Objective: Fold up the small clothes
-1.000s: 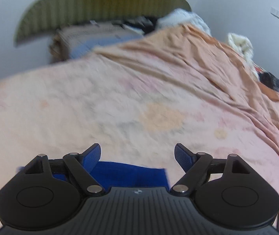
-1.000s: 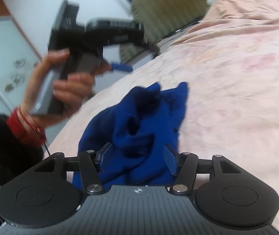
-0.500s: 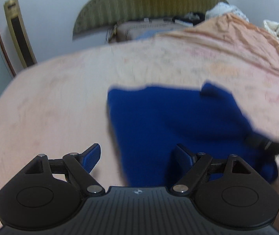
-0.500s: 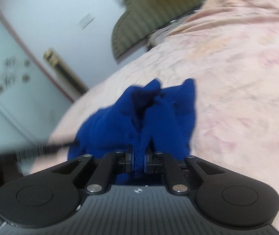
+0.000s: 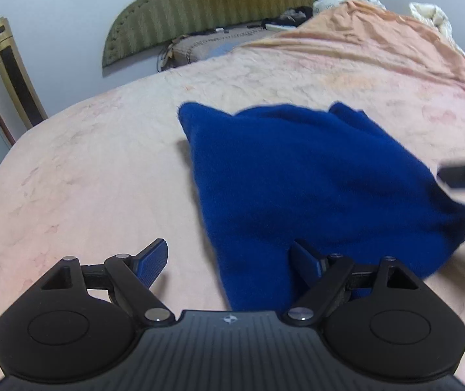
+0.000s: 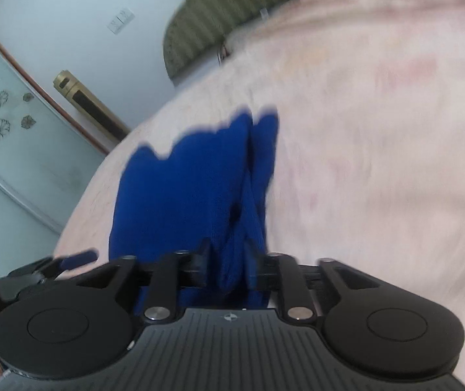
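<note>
A small dark blue garment [image 5: 301, 179] lies bunched on the pink bed cover [image 5: 85, 169]. My left gripper [image 5: 229, 259] is open, its right finger over the garment's near edge and its left finger over bare cover. My right gripper [image 6: 229, 265] is shut on a fold of the blue garment [image 6: 183, 182], which stretches away from it over the bed. The right gripper shows as a dark blur at the right edge of the left wrist view [image 5: 464, 174]. The left gripper's blue finger tip [image 6: 79, 257] shows at the lower left of the right wrist view.
A green striped headboard [image 5: 216, 3] and a folded pile of bedding [image 5: 206, 45] stand at the far end. A gold and black column [image 5: 14, 71] stands by the wall on the left. White bedding [image 5: 428, 16] lies far right. The bed's left edge is near.
My right gripper has closed on the blue garment and pulled it taut. My left gripper has swung down toward the garment's near edge and stays open.
</note>
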A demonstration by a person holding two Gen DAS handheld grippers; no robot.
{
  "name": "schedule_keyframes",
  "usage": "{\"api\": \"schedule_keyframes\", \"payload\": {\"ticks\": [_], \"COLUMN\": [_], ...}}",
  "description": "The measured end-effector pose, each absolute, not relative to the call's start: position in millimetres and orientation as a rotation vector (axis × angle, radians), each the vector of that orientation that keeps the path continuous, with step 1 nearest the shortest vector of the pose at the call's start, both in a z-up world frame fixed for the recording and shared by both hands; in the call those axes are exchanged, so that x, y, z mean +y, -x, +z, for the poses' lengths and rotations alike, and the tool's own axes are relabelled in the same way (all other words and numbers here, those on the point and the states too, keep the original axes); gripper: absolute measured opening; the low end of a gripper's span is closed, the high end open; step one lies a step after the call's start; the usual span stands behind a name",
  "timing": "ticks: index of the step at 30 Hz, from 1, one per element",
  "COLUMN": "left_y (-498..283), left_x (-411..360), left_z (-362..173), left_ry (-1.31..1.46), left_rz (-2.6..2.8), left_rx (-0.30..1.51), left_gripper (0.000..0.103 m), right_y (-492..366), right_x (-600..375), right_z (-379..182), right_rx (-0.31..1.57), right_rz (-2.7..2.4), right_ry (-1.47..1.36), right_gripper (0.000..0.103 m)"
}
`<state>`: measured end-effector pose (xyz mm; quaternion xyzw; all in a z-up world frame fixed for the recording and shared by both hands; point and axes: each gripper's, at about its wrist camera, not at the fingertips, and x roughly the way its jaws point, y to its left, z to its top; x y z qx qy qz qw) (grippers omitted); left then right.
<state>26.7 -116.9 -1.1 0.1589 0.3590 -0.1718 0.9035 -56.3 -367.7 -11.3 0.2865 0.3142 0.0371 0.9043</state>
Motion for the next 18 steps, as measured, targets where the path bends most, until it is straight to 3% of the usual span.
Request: {"api": "schedule_keyframes", "payload": {"ticks": [4,7,9,13,16,18], "left_y": [-38,-44,-51,-83,-111,-125], "left_x": [-121,-124,-126,-130,-131,-133], "left_z": [6,11,17,23,20,14], "left_ry": [-0.309,-0.296,-0.295,-0.258,-0.199,-0.185], "left_rz": [-0.334,-0.329,-0.307,-0.251,-0.222,-0.194], "left_rx": [0.731,0.707,0.672,0.662,0.698,0.728], "left_gripper": [0.083,0.083,0.083,0.083,0.083,0.083], "right_y": [10,-39,-62,-96,-108,-99], "right_x": [-377,-385,-389,-383,-376,-378], "right_z": [1,-11,-19,-30,-35,-31], "right_rx": [0.608,0.633,0.666,0.704,0.704,0.66], "right_rz": [0.098,0.118,0.114,0.129,0.115,0.071], "right_ry": [-0.522,-0.552,-0.562,-0.559,-0.537,-0.51], "right_gripper": [0.041,0.042,0.049,0.048,0.009,0.008]}}
